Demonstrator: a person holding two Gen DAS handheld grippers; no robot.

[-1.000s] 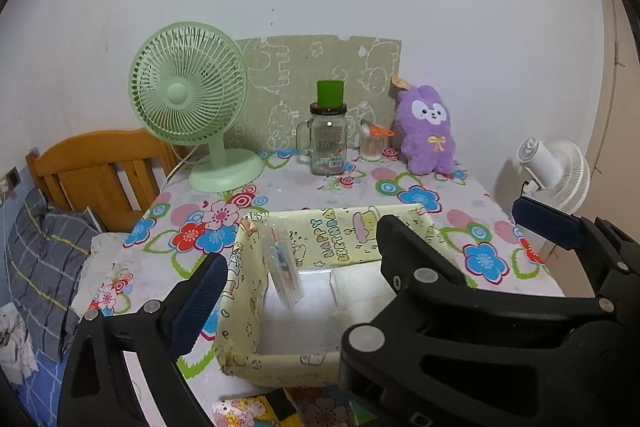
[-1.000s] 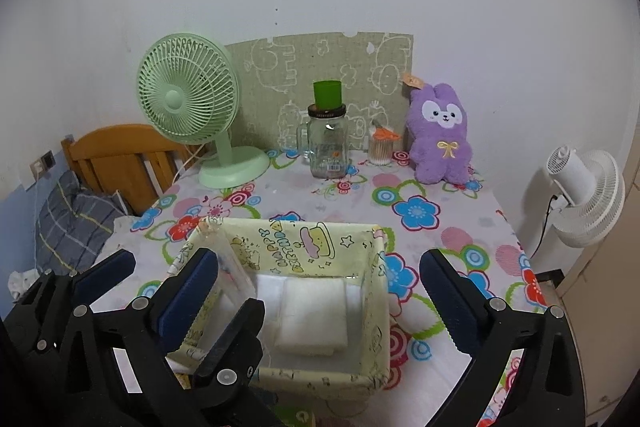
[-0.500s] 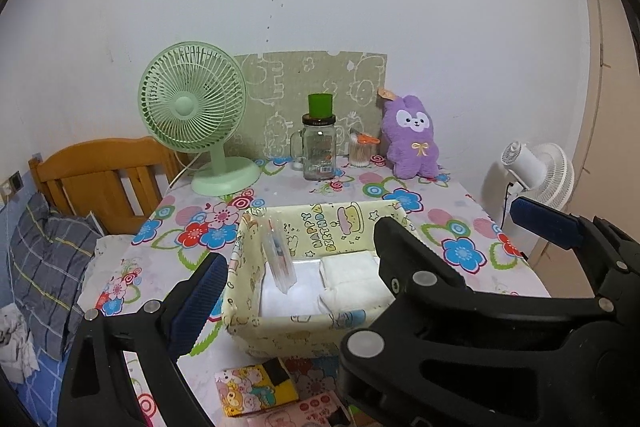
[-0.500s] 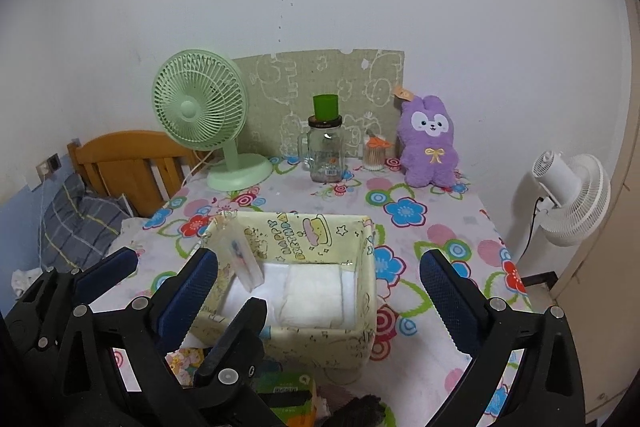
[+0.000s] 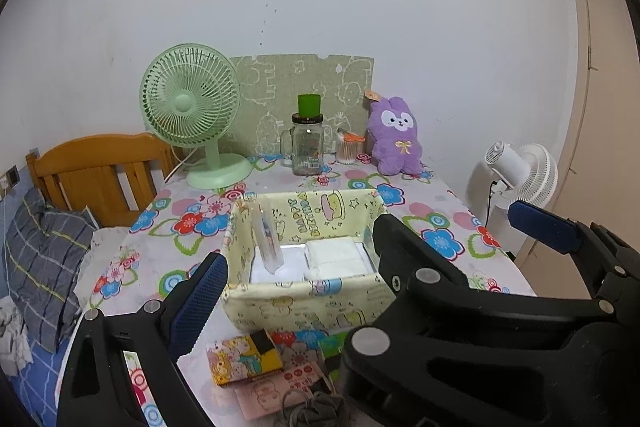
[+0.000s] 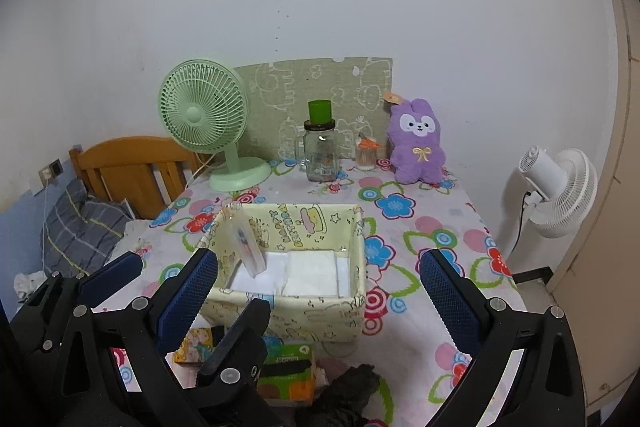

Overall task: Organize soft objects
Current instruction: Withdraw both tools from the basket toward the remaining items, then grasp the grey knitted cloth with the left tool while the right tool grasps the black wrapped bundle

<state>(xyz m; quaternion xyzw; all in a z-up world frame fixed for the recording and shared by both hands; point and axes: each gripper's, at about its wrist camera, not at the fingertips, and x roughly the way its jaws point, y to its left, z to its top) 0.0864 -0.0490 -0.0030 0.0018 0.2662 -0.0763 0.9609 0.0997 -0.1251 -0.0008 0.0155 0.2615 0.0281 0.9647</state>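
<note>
A yellow cartoon-print fabric box (image 5: 304, 291) (image 6: 288, 315) stands mid-table. Folded white soft pads (image 5: 336, 255) (image 6: 312, 271) lie in it, and a clear plastic case (image 5: 268, 243) (image 6: 250, 247) leans in its left side. Nearer me lie a colourful tissue pack (image 5: 244, 359), a pink pack (image 5: 280, 387), a green pack (image 6: 288, 367) and a dark grey cloth (image 5: 316, 411) (image 6: 352, 391). My left gripper (image 5: 320, 279) and right gripper (image 6: 318, 267) hover open and empty, short of the box, with their fingers overlapping. A purple plush bunny (image 5: 396, 139) (image 6: 418, 143) sits at the back right.
At the back of the floral table stand a green desk fan (image 5: 192, 107), a glass jar with a green cup on it (image 5: 307, 147) and a small swab pot (image 5: 350, 151). A white floor fan (image 5: 520, 171) is at the right, and a wooden headboard (image 5: 96, 171) with bedding at the left.
Both grippers have drawn back and upward from the box. The box looks smaller, and the packs and grey cloth at the near table edge have come into view.
</note>
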